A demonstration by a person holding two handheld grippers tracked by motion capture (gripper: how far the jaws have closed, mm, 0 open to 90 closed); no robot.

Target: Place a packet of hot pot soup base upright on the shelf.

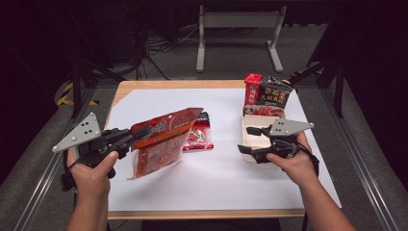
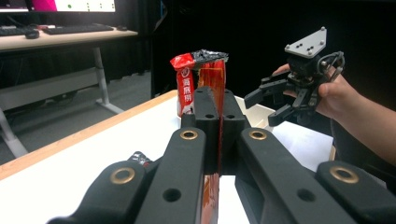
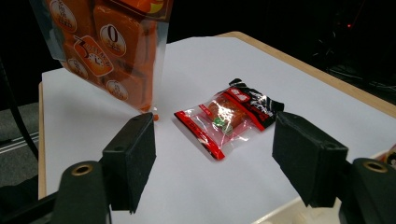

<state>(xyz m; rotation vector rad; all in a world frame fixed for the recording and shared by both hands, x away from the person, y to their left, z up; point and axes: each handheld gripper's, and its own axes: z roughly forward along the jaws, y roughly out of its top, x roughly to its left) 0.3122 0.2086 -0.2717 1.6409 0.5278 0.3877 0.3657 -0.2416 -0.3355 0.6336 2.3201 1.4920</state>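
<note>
Evidently mid-lift: left gripper (image 1: 129, 137) clamps the orange bag (image 1: 161, 142) at frame centre; right gripper (image 1: 250, 139), jaws apart, probably takes the small packet (image 3: 229, 115) (or the tray (image 1: 256, 138)) next.

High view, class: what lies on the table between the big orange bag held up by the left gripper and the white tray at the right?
A small red and black packet lies flat there on the white sheet.
</note>
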